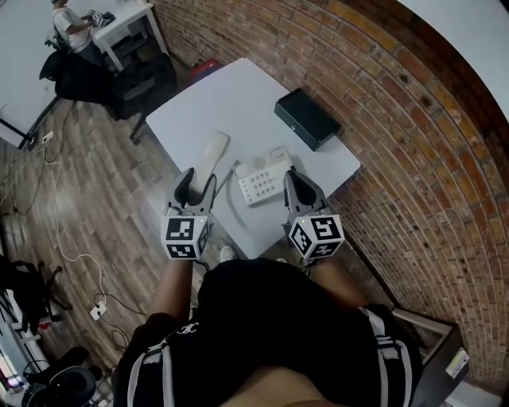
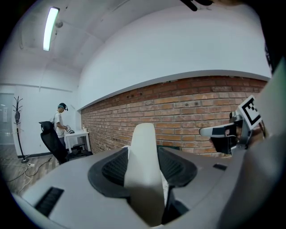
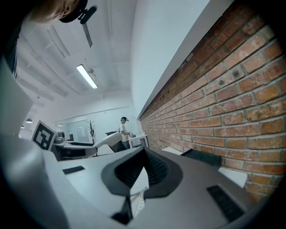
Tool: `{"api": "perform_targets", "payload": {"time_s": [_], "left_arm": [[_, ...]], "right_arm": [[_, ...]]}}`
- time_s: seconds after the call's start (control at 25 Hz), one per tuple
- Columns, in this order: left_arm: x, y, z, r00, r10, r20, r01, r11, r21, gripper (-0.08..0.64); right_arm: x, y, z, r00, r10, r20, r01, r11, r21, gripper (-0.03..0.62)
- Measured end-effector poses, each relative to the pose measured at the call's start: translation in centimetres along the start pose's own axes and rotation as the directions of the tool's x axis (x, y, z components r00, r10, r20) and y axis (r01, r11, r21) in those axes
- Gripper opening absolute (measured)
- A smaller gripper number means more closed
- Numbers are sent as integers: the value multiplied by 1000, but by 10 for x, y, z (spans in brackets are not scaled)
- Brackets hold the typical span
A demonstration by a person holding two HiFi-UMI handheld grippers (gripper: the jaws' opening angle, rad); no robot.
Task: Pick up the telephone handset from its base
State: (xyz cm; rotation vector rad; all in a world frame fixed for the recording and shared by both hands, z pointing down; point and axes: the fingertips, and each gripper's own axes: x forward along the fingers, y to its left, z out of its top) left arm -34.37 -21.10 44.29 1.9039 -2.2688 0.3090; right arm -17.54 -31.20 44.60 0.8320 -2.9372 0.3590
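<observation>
The white telephone handset (image 1: pixel 213 153) is lifted off its base and points away from me over the white table (image 1: pixel 238 95). My left gripper (image 1: pixel 196 187) is shut on its near end. In the left gripper view the handset (image 2: pixel 142 147) stands up between the dark pads (image 2: pixel 114 167). The white telephone base (image 1: pixel 263 178), with its keypad, lies on the table just right of the handset. A thin cord (image 1: pixel 228 184) runs to it. My right gripper (image 1: pixel 297 189) hovers at the base's right side, shut and holding nothing (image 3: pixel 142 166).
A black box (image 1: pixel 307 118) lies on the table's far right part, near the brick wall (image 1: pixel 398 119). Beyond the table stand a black chair (image 1: pixel 89 75) and a small white desk (image 1: pixel 127 22) with a person (image 1: pixel 70 24) at it. Cables trail over the wooden floor (image 1: pixel 79 199).
</observation>
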Motion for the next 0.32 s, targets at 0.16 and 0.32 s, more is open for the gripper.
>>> {"api": "perform_targets", "payload": {"time_s": [0.16, 0.32], "left_arm": [[-2, -2, -2, 1000, 8, 5, -8, 1000, 2, 207], [0, -3, -3, 1000, 18, 14, -18, 1000, -2, 207]], "right_arm": [[-4, -2, -3, 1000, -1, -4, 2, 1000, 3, -3], [-5, -7, -4, 1000, -5, -4, 5, 1000, 6, -3]]}}
